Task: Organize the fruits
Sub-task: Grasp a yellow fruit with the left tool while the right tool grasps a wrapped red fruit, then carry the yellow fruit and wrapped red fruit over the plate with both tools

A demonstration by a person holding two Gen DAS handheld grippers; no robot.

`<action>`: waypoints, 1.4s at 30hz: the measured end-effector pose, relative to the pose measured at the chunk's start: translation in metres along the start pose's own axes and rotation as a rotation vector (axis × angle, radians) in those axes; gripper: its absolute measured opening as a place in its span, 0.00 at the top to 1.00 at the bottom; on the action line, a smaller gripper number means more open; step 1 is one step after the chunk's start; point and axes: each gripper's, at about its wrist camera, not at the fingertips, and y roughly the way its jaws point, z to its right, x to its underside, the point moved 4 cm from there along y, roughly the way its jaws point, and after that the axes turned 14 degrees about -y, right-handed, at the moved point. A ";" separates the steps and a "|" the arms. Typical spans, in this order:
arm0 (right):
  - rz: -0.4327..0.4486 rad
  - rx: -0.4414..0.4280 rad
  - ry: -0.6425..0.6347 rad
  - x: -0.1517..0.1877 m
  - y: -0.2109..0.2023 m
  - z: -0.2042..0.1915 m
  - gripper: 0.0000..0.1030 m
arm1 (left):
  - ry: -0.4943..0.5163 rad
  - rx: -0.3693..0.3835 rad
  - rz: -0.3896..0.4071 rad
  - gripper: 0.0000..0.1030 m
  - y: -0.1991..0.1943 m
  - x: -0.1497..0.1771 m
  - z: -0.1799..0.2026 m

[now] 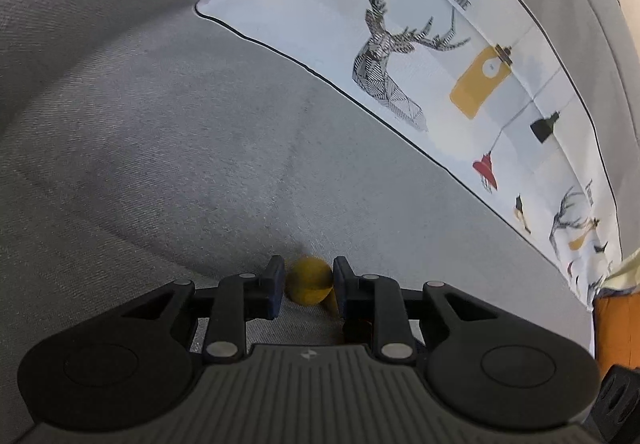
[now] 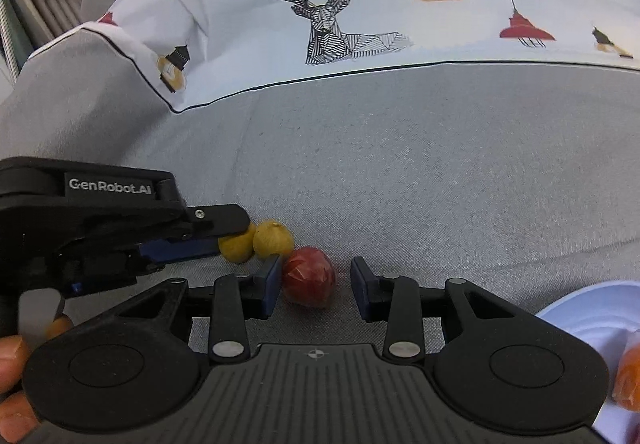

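Hiding half a yellow fruit (left claw).

The left gripper points forward and low, its two black fingers drawn close together with blue pads facing inward. The right gripper sits just beside it, to its right, with jaws spread wider. Fingertips of the person's left hand grip the left gripper's rear handle.

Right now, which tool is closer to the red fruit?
Right. The right tool has its open fingers either side of the red fruit. The left tool is off to its left, closed on a yellow fruit.
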 end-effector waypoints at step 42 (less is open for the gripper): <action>0.368 0.273 0.089 0.031 -0.261 0.095 0.72 | 0.274 0.109 0.103 0.74 -0.133 0.085 0.066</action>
